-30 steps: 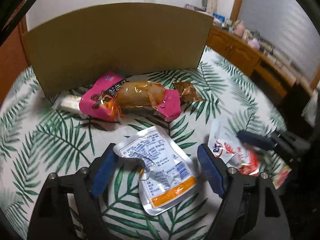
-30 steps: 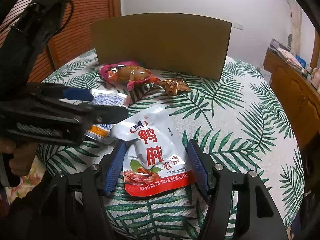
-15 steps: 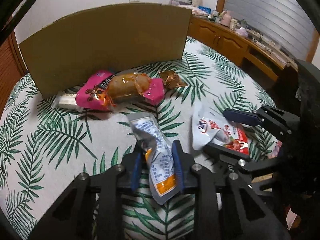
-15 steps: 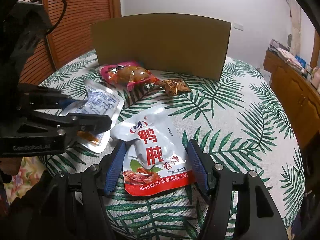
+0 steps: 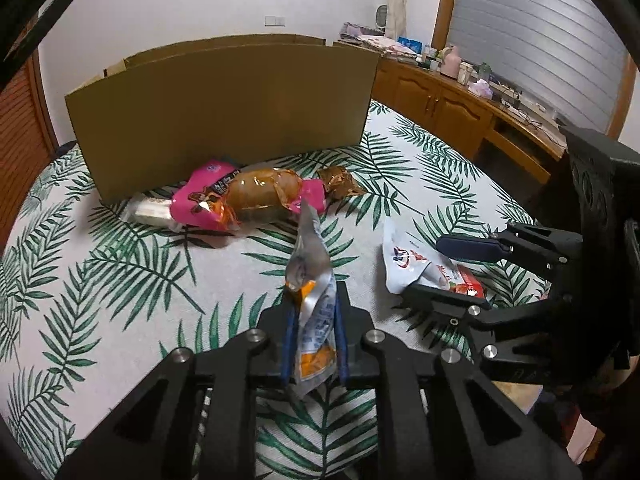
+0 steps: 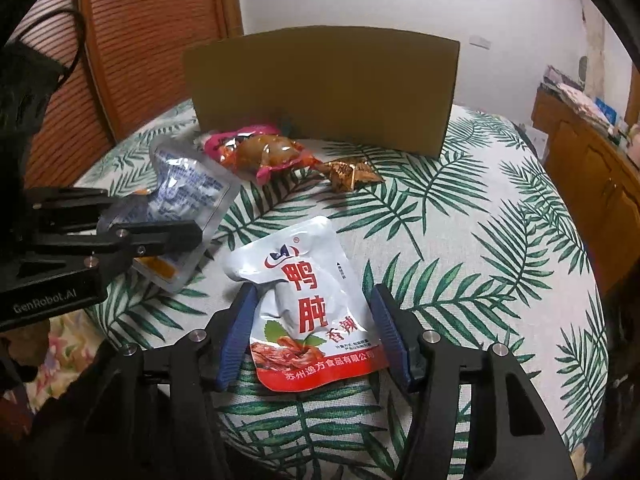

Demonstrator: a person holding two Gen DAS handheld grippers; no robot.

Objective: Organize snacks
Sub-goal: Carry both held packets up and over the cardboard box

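Clamping the left tool point(image 5: 311, 334) on the crumpled silver-and-orange foil snack pouch point(image 5: 314, 300), we judge that next comes carrying it to the brown cardboard box point(image 5: 224, 120), while the right tool point(image 6: 314, 338) stands apart around the white-and-red foil pouch point(image 6: 308, 304), its jaws having just narrowed slightly.

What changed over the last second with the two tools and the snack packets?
The left tool closed on the silver packet, which lay flat between its open fingers before; the packet is now crumpled and raised on edge. The right tool has narrowed slightly around the red-and-white packet, its left pad now at the packet's edge. That packet, the pink packet, the brown packet and the cardboard box stayed put.
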